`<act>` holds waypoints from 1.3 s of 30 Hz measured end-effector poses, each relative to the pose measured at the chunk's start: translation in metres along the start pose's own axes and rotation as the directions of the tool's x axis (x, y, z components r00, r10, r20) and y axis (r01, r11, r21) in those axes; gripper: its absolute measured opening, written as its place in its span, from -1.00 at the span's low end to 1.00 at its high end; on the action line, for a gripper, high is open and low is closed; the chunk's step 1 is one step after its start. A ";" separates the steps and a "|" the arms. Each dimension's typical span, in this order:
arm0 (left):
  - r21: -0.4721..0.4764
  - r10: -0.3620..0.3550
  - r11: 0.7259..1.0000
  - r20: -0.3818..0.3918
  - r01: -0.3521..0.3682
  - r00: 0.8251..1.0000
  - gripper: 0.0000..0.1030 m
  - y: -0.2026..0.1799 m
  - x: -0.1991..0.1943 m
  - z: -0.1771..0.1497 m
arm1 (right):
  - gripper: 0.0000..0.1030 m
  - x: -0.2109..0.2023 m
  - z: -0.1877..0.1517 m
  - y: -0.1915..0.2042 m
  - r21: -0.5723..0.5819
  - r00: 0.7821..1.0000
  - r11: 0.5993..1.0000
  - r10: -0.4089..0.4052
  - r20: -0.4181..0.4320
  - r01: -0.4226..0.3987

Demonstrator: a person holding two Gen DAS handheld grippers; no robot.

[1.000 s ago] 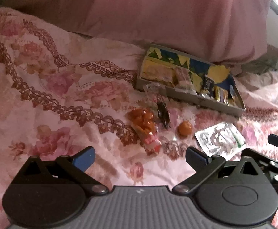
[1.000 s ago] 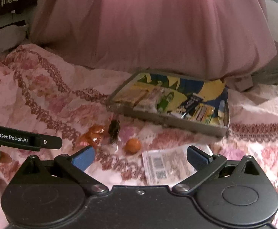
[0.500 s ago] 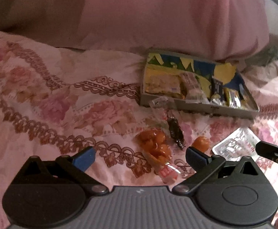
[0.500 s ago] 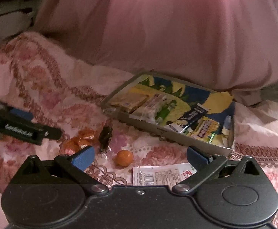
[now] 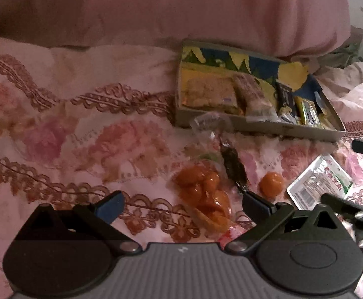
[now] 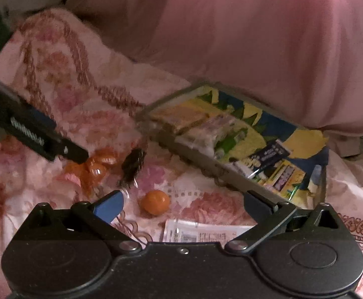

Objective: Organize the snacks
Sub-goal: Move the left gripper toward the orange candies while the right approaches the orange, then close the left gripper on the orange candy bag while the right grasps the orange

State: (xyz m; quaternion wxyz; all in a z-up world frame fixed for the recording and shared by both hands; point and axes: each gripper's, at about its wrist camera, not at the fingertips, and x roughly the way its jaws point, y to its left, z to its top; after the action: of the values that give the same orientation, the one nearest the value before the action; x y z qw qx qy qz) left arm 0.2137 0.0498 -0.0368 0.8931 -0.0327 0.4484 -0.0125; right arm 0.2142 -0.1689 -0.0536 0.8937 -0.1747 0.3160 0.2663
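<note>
A shallow grey box (image 5: 256, 124) with a yellow and blue lining holds several snack packs; it also shows in the right wrist view (image 6: 206, 167). On the bedspread in front lie a clear bag of orange snacks (image 5: 204, 194) (image 6: 99, 164), a dark wrapped snack (image 5: 233, 167) (image 6: 133, 164), a small orange ball (image 5: 271, 184) (image 6: 155, 202) and a white flat packet (image 5: 318, 184) (image 6: 206, 233). My left gripper (image 5: 184, 205) is open, low over the orange bag. My right gripper (image 6: 184, 203) is open, just above the ball and the white packet.
A big pink pillow (image 5: 181, 7) lies behind the box. The flowered pink bedspread (image 5: 69, 129) stretches to the left. The left gripper's finger (image 6: 37, 134) reaches in at the left of the right wrist view.
Both grippers have moved forward and down toward the loose snacks. The orange bag now sits between the left fingers. Both stay open.
</note>
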 end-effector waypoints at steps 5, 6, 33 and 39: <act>0.058 -0.009 0.998 -0.010 0.010 1.000 0.99 -0.012 0.008 -0.003 | 0.98 0.017 -0.011 -0.004 0.025 0.998 1.000 0.003 -0.058 -0.002; 0.066 -0.010 0.998 -0.022 0.012 1.000 0.99 -0.014 0.010 -0.004 | 0.98 0.020 -0.013 -0.006 0.041 0.998 0.999 0.007 -0.070 -0.004; 0.026 -0.010 1.000 -0.065 0.011 0.998 0.48 -0.010 0.039 -0.001 | 0.19 0.067 -0.008 0.009 0.110 0.990 0.988 0.120 -0.079 -0.111; -0.060 -0.082 0.995 -0.093 0.076 0.992 0.25 0.003 0.042 0.002 | -0.11 0.072 -0.008 0.007 0.123 0.988 0.986 0.127 -0.084 -0.116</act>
State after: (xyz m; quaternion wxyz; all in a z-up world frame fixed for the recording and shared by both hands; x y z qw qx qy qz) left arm 0.2403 0.0511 -0.0698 0.8682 -0.0752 0.4891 -0.0368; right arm 0.2536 -0.1408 -0.1086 0.8692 -0.1140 0.3817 0.2929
